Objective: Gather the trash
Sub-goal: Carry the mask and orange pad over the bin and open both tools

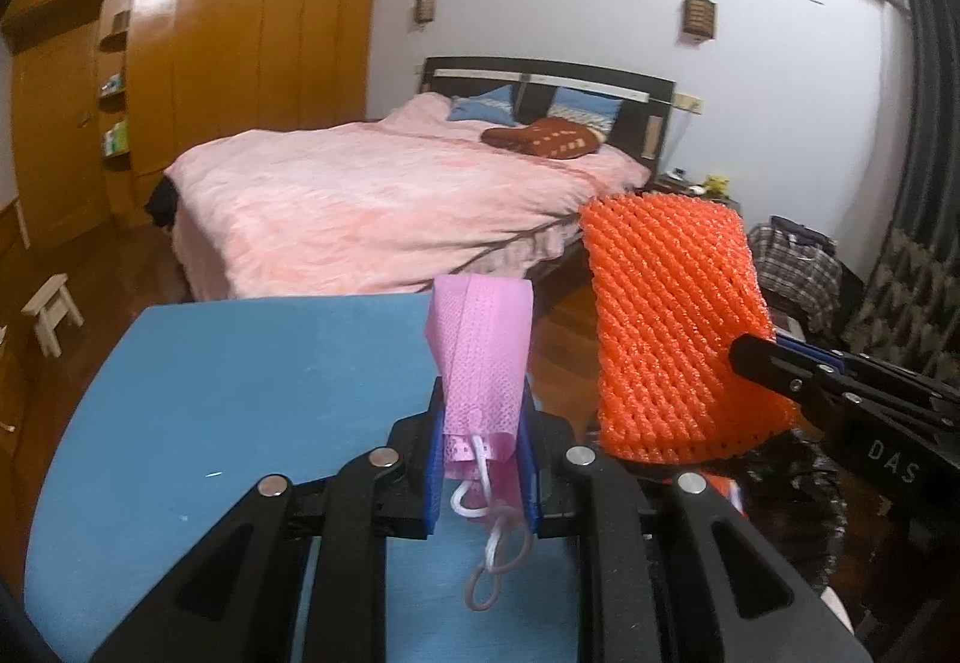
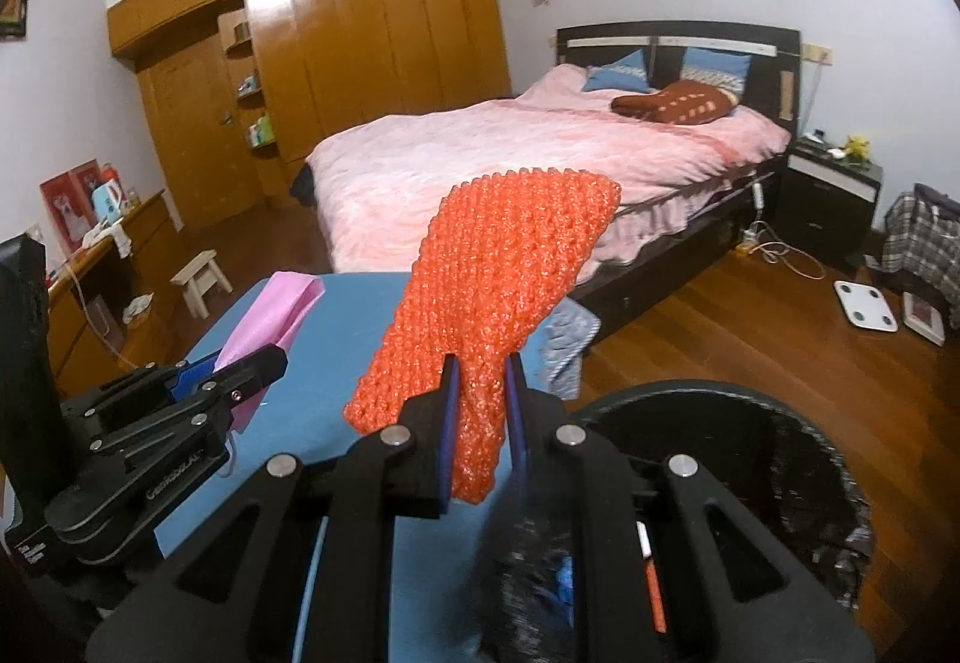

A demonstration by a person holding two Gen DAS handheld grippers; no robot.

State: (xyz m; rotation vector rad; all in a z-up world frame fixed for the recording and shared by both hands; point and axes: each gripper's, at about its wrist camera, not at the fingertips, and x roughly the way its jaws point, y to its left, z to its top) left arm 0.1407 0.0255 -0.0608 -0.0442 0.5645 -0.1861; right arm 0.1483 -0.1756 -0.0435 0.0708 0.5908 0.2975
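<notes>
My left gripper (image 1: 480,399) is shut on a folded pink face mask (image 1: 483,345), held above the blue table (image 1: 240,393); its white ear loops hang between the fingers. My right gripper (image 2: 483,369) is shut on an orange foam fruit net (image 2: 498,291), held up above the table's right edge. The net (image 1: 672,327) and the right gripper (image 1: 744,348) show at the right of the left wrist view. The mask (image 2: 270,315) and the left gripper (image 2: 270,357) show at the left of the right wrist view. A bin with a black bag (image 2: 780,459) stands below, to the right of the table.
A bed with a pink cover (image 2: 510,153) stands beyond the table. A wooden wardrobe (image 2: 360,33) lines the far wall. A small white stool (image 2: 201,279), a desk at the left (image 2: 108,255), a nightstand (image 2: 834,189) and a scale (image 2: 864,303) stand around on the wood floor.
</notes>
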